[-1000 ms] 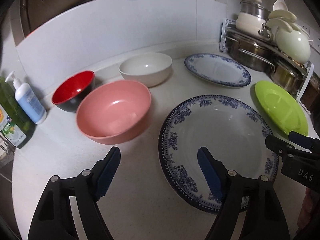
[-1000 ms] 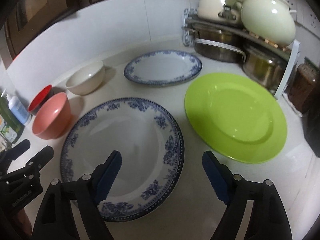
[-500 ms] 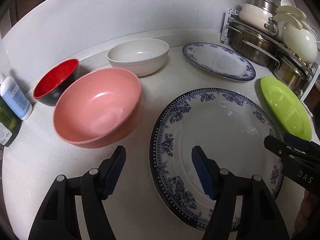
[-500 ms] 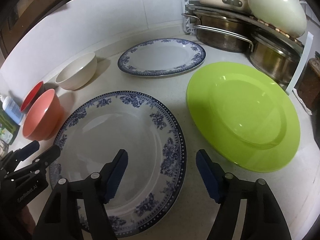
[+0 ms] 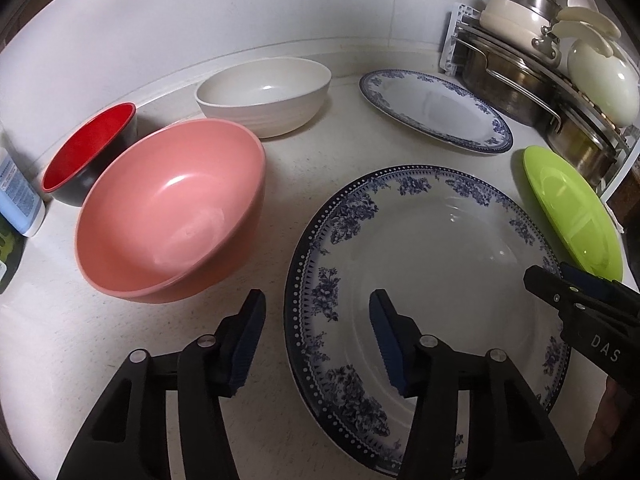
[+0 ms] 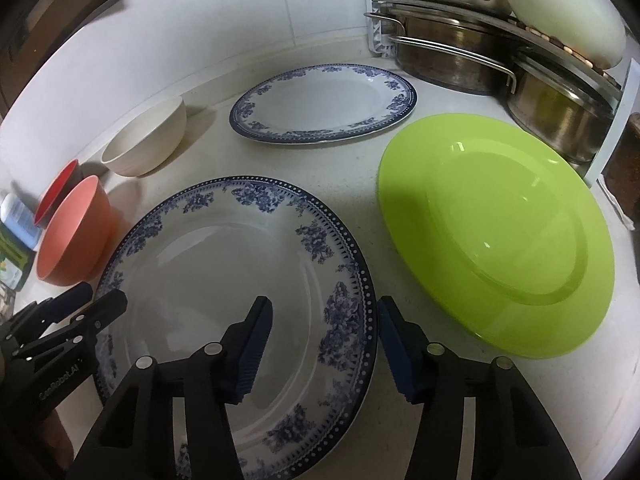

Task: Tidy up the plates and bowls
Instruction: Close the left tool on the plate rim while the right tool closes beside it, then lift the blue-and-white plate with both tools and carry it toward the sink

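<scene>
The white tabletop [image 5: 328, 152] carries everything here, and the landmark is the big blue-patterned plate [image 5: 432, 280], lying flat at the near middle. Just right of it lies the green plate [image 6: 496, 232], close but apart from its rim. Beyond the big plate, toward the wall, rests the smaller blue-patterned plate [image 6: 324, 104], also flat. Right of that one, past the green plate, a pot rack [image 6: 500, 60] holds steel pots and a pale lid.

Left of the big plate sits the pink bowl [image 5: 168, 216], upright, its side near the plate's left rim. Behind it stands the cream bowl [image 5: 264, 92], and further left the red bowl [image 5: 88, 152], both well away from the big plate. A soap bottle [image 5: 18, 196] stands at the far left edge.

Now the claws! The left claw [image 5: 316, 344] straddles the big plate's left rim, one finger outside over the tabletop, one over the plate's well; its jaws are closing, pads not pressing the rim. The right claw [image 6: 326, 352] straddles the right rim the same way, jaws closing, with a gap on both sides.
</scene>
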{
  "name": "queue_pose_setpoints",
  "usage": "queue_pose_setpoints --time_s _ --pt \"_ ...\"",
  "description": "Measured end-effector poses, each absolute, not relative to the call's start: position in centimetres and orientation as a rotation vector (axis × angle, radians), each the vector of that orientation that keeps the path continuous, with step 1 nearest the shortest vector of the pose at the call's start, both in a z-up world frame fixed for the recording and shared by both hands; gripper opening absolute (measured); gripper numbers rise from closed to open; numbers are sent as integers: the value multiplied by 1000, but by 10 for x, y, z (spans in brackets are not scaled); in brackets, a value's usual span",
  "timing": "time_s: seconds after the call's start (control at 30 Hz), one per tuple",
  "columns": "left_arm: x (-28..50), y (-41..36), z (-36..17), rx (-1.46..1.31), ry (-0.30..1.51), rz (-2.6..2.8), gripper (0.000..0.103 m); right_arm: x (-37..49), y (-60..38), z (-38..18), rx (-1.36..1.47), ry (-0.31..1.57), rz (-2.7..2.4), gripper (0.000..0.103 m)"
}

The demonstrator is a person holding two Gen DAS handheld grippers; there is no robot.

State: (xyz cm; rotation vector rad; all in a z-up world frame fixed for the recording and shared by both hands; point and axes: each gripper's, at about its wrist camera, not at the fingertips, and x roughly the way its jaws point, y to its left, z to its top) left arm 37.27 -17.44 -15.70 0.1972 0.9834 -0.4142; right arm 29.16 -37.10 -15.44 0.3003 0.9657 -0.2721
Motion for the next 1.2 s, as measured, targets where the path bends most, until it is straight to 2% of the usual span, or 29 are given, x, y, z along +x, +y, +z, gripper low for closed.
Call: queue_pose_setpoints --time_s 0.17,0.4,0.53,1.2 --pt "375 -178 -161 199 1004 -426 42 293 -372 -156 289 974 -278 48" --pt "374 -178 -162 211 999 -413 37 293 -374 -156 284 979 -282 43" --pt "375 -177 -162 209 999 -413 36 293 -374 -156 254 981 -295 36" --pt "360 -161 -140 179 968 -396 35 282 -367 -139 239 970 -284 35"
